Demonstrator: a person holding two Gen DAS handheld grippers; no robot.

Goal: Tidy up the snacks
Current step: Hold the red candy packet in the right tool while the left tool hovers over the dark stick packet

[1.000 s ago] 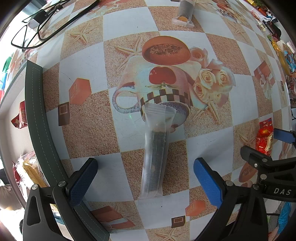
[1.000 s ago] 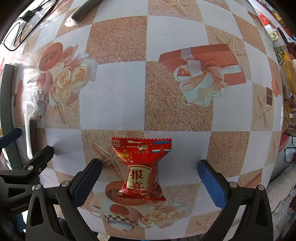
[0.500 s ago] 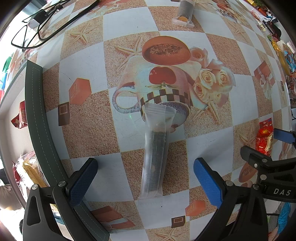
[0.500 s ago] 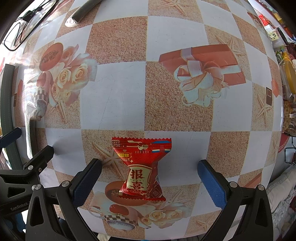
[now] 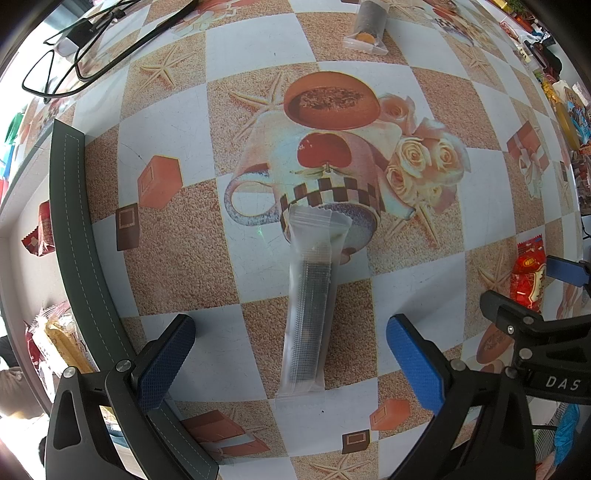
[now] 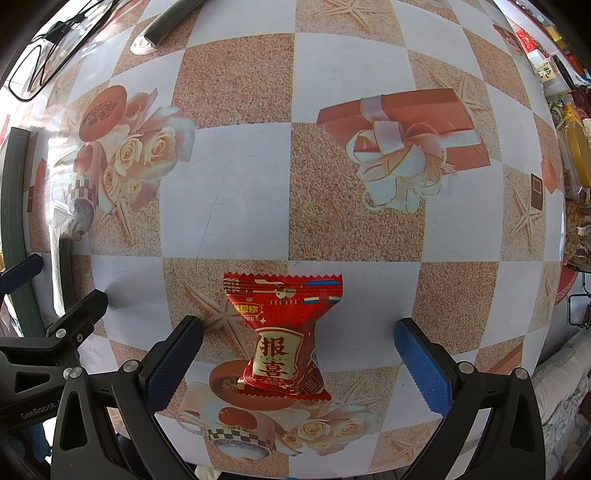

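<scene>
A long clear packet with a dark roll inside (image 5: 308, 306) lies on the patterned tablecloth, pointing away from me. My left gripper (image 5: 290, 338) is open, its blue pads on either side of the packet's near half and apart from it. A red sweet packet with gold characters (image 6: 282, 334) lies flat between the wide-open fingers of my right gripper (image 6: 297, 341), untouched. That red packet (image 5: 528, 275) also shows at the right edge of the left wrist view, beside the right gripper's frame. The clear packet (image 6: 59, 254) appears at the far left of the right wrist view.
A dark green strap or tray rim (image 5: 79, 243) runs along the table's left side, with wrapped snacks (image 5: 55, 343) beyond it. Another clear packet with a dark roll (image 5: 367, 26) lies at the far edge. Black cables (image 5: 74, 55) sit at the far left corner. Jars and packets (image 6: 576, 221) crowd the right.
</scene>
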